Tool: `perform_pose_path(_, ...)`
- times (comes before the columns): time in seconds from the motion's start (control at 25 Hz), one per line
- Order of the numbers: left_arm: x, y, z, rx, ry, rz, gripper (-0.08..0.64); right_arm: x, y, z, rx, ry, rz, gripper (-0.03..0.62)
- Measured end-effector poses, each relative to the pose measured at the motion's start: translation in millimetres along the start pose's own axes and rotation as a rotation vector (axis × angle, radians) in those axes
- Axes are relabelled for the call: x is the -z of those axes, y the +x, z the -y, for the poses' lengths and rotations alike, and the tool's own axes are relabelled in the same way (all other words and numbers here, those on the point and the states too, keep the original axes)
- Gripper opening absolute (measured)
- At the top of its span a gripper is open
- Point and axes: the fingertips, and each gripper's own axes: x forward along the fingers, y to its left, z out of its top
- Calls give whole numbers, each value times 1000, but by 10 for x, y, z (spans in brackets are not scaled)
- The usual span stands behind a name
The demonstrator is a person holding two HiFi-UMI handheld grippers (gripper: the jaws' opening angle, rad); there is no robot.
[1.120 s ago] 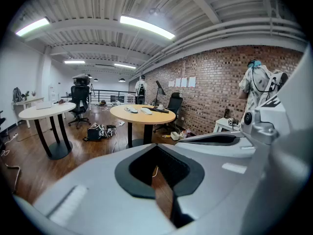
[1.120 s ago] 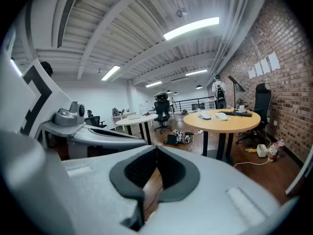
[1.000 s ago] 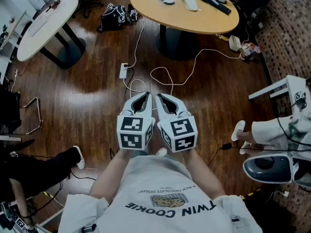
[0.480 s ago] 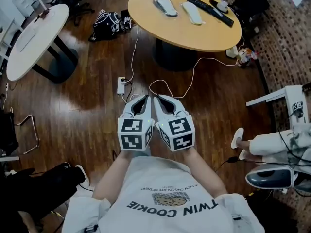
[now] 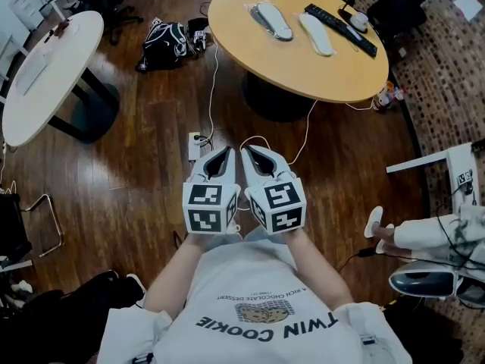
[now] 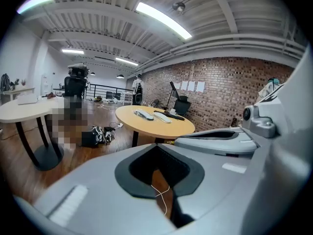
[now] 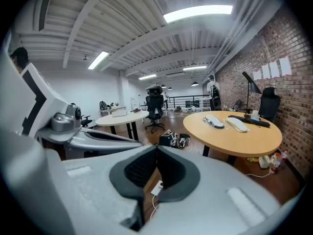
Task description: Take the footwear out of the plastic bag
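Note:
Two pale slippers lie on the round wooden table (image 5: 303, 67) far ahead of me. The left slipper (image 5: 271, 20) seems to be wrapped in a clear plastic bag, and the right slipper (image 5: 317, 33) lies beside it. Both also show in the right gripper view, the bagged slipper (image 7: 214, 122) to the left of the bare slipper (image 7: 237, 125), and in the left gripper view as a small pair of slippers (image 6: 151, 115). My left gripper (image 5: 222, 154) and right gripper (image 5: 254, 154) are held side by side before my chest, above the floor, both shut and empty, well short of the table.
A black bar-shaped device (image 5: 339, 29) lies on the table's right side. On the floor are a power strip with white cables (image 5: 195, 144) and a black bag (image 5: 163, 36). A white round table (image 5: 45, 59) stands at left. A seated person's leg (image 5: 420, 232) is at right.
The wooden table and slippers have slid lower and rightward in the head view. Both grippers stay together, shut, in the same pose.

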Motion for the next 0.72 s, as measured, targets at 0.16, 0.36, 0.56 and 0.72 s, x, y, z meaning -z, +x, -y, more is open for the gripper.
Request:
perform_pose_path(0.16,-34,191,-151,12,-5,-17,3,-5,206,103,19,29,-12,2)
perform_pose_path(0.36,-134,485,-242,33,5,-28,3,-60,497,276,29,49,-19,3)
perform_pose_path(0.56,-329,865,-427,38,22,-33,3,-235,875,492,30,54,-4,2)
perform_pose_path(0.72,-543,1225,-587,36,39,-32,3,-392,1209,740,32,64,4,3)
